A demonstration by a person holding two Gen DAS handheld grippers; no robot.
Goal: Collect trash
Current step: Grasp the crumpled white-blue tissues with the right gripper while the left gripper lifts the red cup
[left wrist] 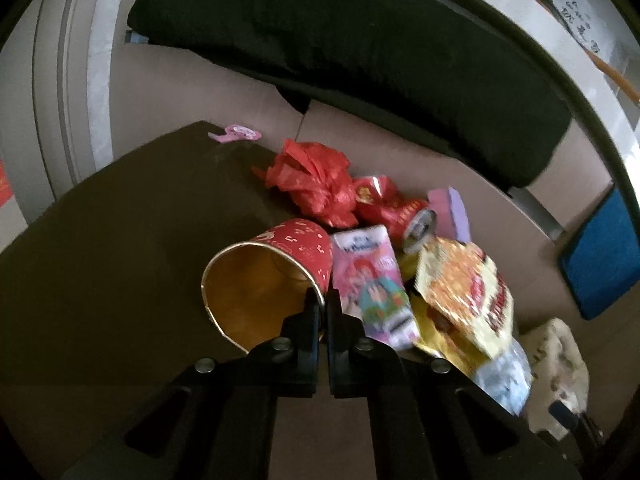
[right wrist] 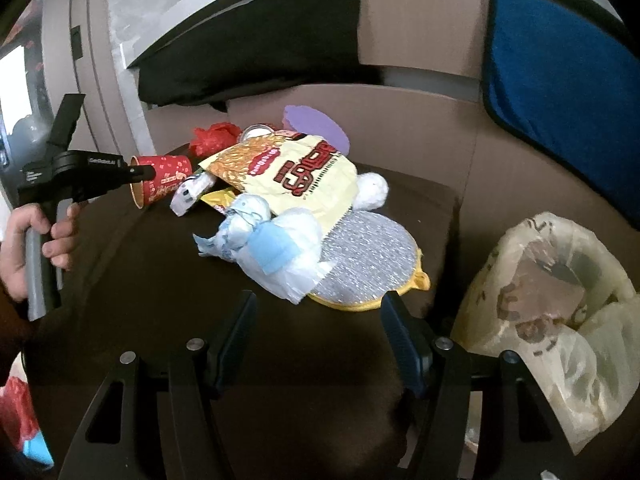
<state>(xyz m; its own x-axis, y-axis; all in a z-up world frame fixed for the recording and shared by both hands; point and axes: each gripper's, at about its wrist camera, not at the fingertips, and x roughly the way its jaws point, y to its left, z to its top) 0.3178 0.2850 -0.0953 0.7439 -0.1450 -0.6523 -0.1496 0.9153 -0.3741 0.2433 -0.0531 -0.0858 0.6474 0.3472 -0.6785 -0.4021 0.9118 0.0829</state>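
A red paper cup [left wrist: 280, 276] lies on its side on the dark table [left wrist: 120, 240], its mouth facing me. My left gripper [left wrist: 321, 298] is shut on the cup's rim, one finger inside the mouth and one outside. In the right wrist view a hand holds that gripper [right wrist: 140, 172] at the cup [right wrist: 168, 178]. Beside the cup lie a pink carton [left wrist: 372, 284], a yellow snack bag [right wrist: 304, 172], a red plastic bag [left wrist: 316, 184] and a knotted white-and-blue bag [right wrist: 272, 248]. My right gripper [right wrist: 320, 300] stands open just short of the white-and-blue bag, holding nothing.
A bag-lined trash bin [right wrist: 560, 280] stands off the table's right edge. A round silver pad [right wrist: 368, 264] lies under the bags, and a red can [left wrist: 394, 208] and a purple block [left wrist: 452, 212] lie behind. A black cushion [left wrist: 340, 60] and a blue mat [right wrist: 560, 80] lie beyond.
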